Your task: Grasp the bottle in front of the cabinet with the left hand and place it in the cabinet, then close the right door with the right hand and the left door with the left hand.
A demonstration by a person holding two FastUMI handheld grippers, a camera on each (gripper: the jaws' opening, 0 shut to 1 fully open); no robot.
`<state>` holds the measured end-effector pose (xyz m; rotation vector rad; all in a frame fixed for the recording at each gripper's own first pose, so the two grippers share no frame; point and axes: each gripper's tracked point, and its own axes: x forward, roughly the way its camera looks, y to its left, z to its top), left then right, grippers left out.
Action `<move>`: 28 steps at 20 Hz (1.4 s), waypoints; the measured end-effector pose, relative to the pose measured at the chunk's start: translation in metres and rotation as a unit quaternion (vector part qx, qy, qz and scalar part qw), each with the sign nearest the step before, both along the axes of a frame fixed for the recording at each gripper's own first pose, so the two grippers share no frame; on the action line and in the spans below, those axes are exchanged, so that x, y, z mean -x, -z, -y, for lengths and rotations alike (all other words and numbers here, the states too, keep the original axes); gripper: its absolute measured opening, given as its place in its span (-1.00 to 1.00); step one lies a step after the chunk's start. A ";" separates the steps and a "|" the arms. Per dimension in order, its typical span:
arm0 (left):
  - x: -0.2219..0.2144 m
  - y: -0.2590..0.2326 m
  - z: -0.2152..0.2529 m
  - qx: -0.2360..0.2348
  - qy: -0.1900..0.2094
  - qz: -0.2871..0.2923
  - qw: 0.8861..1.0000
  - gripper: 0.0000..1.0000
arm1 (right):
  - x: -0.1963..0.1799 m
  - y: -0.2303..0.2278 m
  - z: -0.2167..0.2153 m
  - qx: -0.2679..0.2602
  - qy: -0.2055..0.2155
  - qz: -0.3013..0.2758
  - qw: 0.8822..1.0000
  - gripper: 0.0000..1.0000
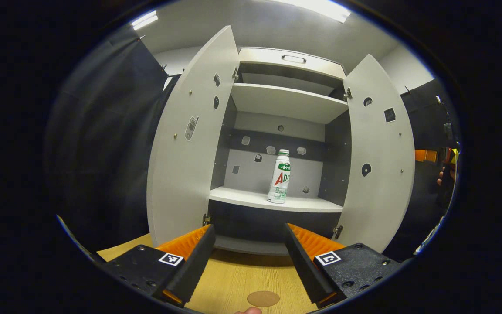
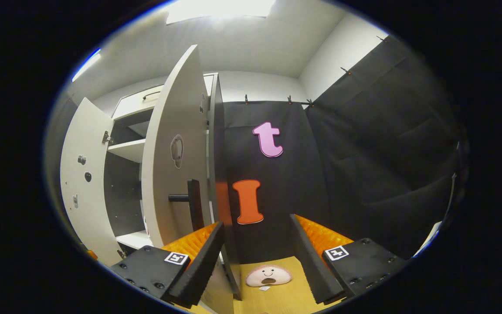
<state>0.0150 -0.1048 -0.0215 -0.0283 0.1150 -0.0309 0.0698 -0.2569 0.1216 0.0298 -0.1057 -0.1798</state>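
A white bottle (image 1: 279, 176) with a green and red label stands upright on the lower shelf (image 1: 251, 199) of the white cabinet (image 1: 290, 65). Both cabinet doors hang wide open: the left door (image 1: 190, 144) and the right door (image 1: 379, 157). My left gripper (image 1: 249, 270) is open and holds nothing, well back from the cabinet over the wooden table (image 1: 238, 279). In the right gripper view, my right gripper (image 2: 257, 266) is open just behind the right door (image 2: 174, 165), whose edge and dark handle (image 2: 192, 203) stand by its left finger. The left door (image 2: 81, 174) shows farther left.
A round brown disc (image 1: 263, 298) lies on the table between my left gripper's fingers. A small plush face (image 2: 268, 275) lies on the table ahead of my right gripper. Black cloth walls close in the booth at both sides. A person's hand (image 1: 442, 176) shows at the far right.
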 end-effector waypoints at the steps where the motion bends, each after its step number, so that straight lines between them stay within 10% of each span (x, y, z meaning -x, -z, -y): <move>1: -0.001 0.000 0.000 0.004 0.003 -0.001 1.000 0.89 | 0.000 0.001 -0.004 -0.004 -0.004 -0.001 1.000 0.94; 28: 0.007 -0.024 -0.080 0.002 -0.057 0.026 0.998 0.89 | -0.050 0.025 -0.184 0.040 -0.143 -0.035 0.988 0.95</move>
